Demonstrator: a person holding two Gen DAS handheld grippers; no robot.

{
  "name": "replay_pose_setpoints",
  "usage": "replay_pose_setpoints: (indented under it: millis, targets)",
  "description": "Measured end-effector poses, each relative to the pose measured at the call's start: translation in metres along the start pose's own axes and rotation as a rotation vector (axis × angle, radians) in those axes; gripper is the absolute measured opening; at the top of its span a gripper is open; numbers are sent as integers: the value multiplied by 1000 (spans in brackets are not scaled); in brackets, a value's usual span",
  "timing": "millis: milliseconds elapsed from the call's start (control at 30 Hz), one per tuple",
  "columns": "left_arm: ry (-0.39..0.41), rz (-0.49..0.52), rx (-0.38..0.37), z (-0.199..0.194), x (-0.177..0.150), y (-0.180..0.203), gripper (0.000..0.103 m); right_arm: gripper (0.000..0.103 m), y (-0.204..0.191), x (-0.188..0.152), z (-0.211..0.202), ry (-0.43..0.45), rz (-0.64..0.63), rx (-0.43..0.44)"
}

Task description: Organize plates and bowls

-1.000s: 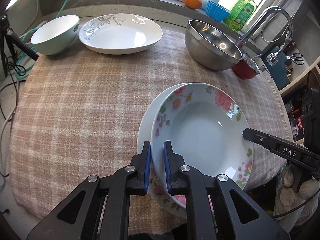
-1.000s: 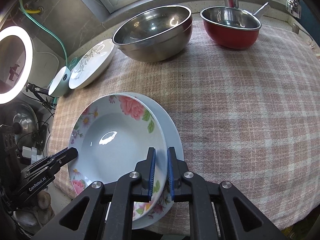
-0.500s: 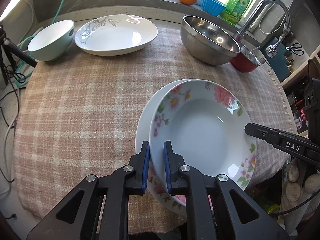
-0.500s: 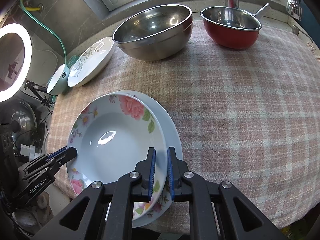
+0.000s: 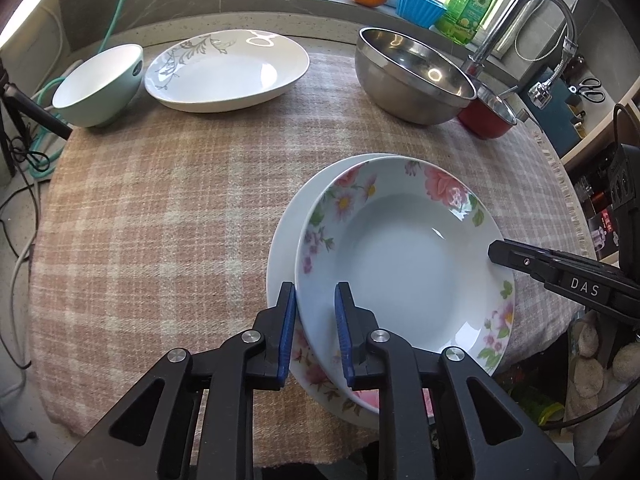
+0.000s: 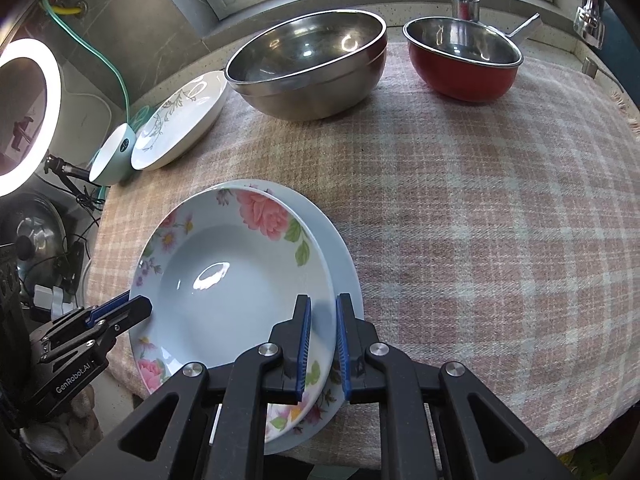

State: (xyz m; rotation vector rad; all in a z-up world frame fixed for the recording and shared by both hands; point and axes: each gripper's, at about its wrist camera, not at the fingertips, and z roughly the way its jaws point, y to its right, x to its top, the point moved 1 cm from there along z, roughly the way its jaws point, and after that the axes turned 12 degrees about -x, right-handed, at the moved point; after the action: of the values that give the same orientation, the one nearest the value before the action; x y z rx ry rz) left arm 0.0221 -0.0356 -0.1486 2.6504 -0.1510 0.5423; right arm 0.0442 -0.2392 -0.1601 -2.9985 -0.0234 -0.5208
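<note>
Scene: a plaid-clothed kitchen table (image 5: pixel 160 208) by a window, crockery spread across it
Floral plate (image 5: pixel 404 264): sits at the near edge, about 5 o'clock from the table's centre, nested on a second floral plate (image 5: pixel 282 248) whose rim shows at its 9 o'clock side
Left gripper (image 5: pixel 315 332): straddles the top plate's rim at 7 o'clock; jaws opening, the inner blue pad clear of the china, so the pinch is letting go
Right gripper (image 6: pixel 322 344): pressed onto the same plate's rim on the opposite side, pads close on the china
Other ware: green bowl (image 5: pixel 98 84) at 10 o'clock, leaf-print plate (image 5: pixel 228 72) at 11, steel mixing bowl (image 5: pixel 412 76) at 1, red pan (image 5: pixel 486 116) just beyond it
Handling: glazed china, likely stiff, fairly heavy, slick and breakable; the flat rim is the sensible place to pinch, from opposite sides to keep it level
Risk: the stack overhangs the table's edge a little, so a one-sided hold could tip it
</note>
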Motion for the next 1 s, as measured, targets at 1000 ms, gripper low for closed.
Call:
replay_pose_setpoints:
  millis: [1000]
  targets:
    - [162,-222,-59,-47,25,-58,18,35,-31,39,-42,148,-77,62]
